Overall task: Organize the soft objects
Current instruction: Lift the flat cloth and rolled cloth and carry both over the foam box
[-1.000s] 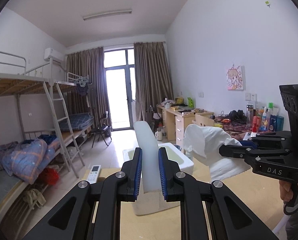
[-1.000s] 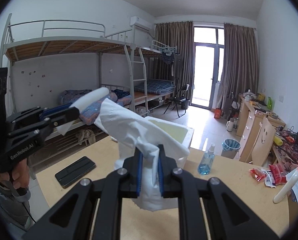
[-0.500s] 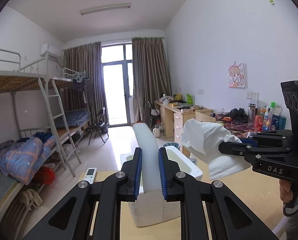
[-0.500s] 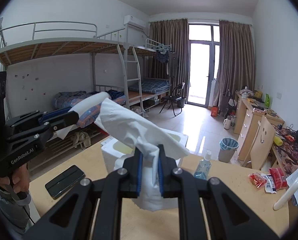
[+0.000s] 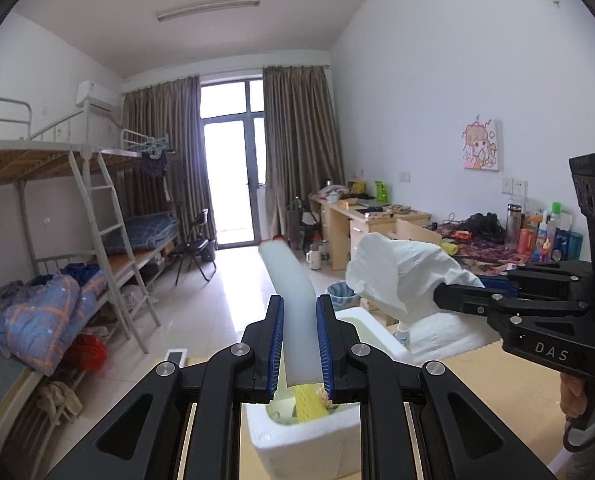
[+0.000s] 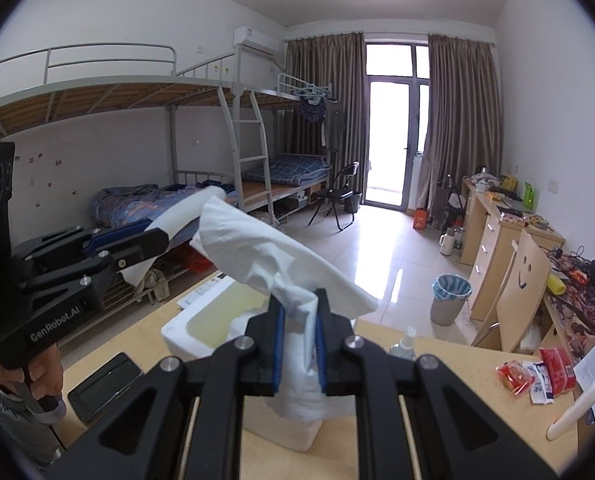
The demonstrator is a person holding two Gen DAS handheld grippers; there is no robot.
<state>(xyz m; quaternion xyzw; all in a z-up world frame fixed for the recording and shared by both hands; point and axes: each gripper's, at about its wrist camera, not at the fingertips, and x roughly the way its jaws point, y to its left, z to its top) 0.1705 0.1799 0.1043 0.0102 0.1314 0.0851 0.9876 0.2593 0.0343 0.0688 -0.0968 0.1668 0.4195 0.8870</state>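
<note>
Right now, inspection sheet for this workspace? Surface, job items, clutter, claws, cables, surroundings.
Surface: light wooden table, partly covered.
Job's things: white foam box, open-topped, on the table; a yellow item inside. White foam sheet and crumpled white cloth held above it.
Clutter: black phone, spray bottle, red snack packets, white bottle, remote.
Claws: left claw shut on the foam sheet; right claw shut on the cloth.
Cables: none on the table; tangled ones on the far desk.
Surroundings: bunk beds, curtains, balcony door, waste bin.
</note>
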